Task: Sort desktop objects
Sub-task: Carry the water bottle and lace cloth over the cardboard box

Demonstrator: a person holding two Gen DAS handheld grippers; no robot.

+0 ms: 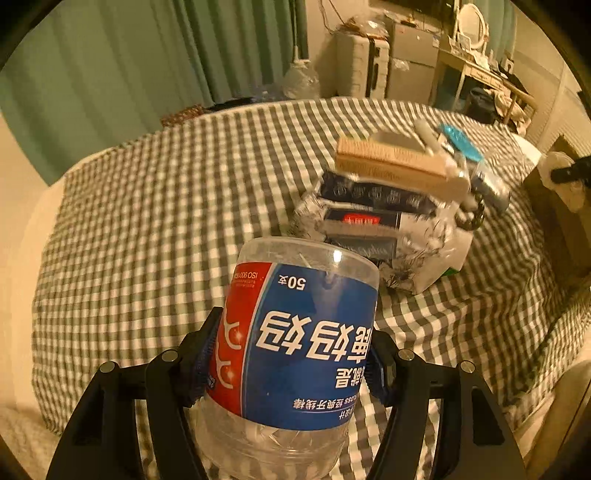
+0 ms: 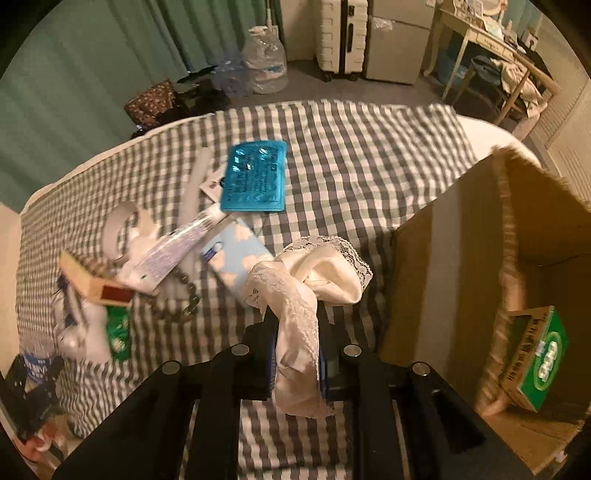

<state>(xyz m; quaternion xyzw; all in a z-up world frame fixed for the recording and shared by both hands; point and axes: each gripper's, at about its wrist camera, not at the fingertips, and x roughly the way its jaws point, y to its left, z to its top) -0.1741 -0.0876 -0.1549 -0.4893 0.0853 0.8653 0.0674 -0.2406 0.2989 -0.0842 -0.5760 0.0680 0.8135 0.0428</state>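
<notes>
My left gripper (image 1: 291, 354) is shut on a clear plastic jar (image 1: 295, 343) with a blue and red label, held above the checked cloth (image 1: 166, 206). A pile of objects (image 1: 399, 192) lies beyond it. My right gripper (image 2: 297, 332) is shut on a cream lace cloth (image 2: 306, 280), held above the checked cloth (image 2: 369, 166) beside an open cardboard box (image 2: 480, 229). A green carton (image 2: 535, 358) lies in the box. The left gripper with the jar (image 2: 35, 365) shows at the far left of the right wrist view.
On the cloth lie a blue blister pack (image 2: 255, 177), a tape roll (image 2: 118, 229), a tube (image 2: 173, 251), a light blue tissue pack (image 2: 236, 258), a bead bracelet (image 2: 184, 299) and a wooden brush (image 2: 92, 284). Suitcase (image 2: 341, 33) and desk (image 2: 491, 44) stand behind.
</notes>
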